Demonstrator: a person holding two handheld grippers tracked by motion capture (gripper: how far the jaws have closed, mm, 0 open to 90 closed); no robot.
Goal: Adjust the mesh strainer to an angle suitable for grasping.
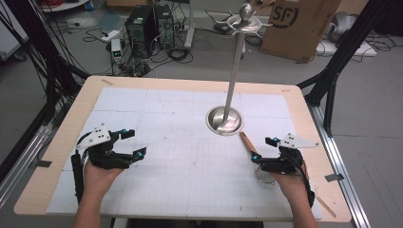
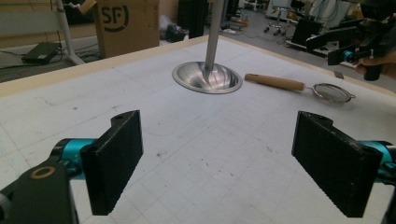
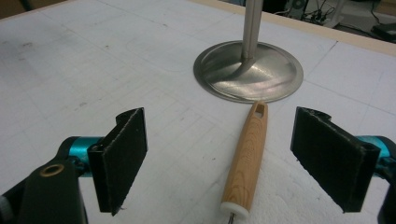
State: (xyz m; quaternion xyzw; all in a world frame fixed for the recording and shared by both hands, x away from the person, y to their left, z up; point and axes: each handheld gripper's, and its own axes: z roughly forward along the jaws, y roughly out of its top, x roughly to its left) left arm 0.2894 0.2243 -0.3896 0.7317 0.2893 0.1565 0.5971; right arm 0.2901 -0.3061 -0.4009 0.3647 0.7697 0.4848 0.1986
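Observation:
A small strainer lies on the white mat right of centre, its wooden handle (image 1: 247, 141) pointing at the stand's round base (image 1: 224, 119). The mesh bowl (image 1: 264, 175) sits under my right hand. My right gripper (image 1: 262, 148) hovers over the handle, open. In the right gripper view the handle (image 3: 247, 158) lies between the two wide-apart pads (image 3: 120, 158), touching neither. My left gripper (image 1: 133, 142) stands open over bare mat at the left, with nothing between its pads (image 2: 114, 161). From the left gripper view the strainer's handle (image 2: 275, 82) and mesh (image 2: 332, 92) lie far right.
A tall metal pole rises from the base (image 2: 207, 77) to a ring of hooks (image 1: 245, 20) at its top. The white mat (image 1: 180, 142) covers most of the wooden table (image 1: 66, 128). A cardboard box (image 1: 297, 23) and computer towers (image 1: 142, 23) stand on the floor beyond.

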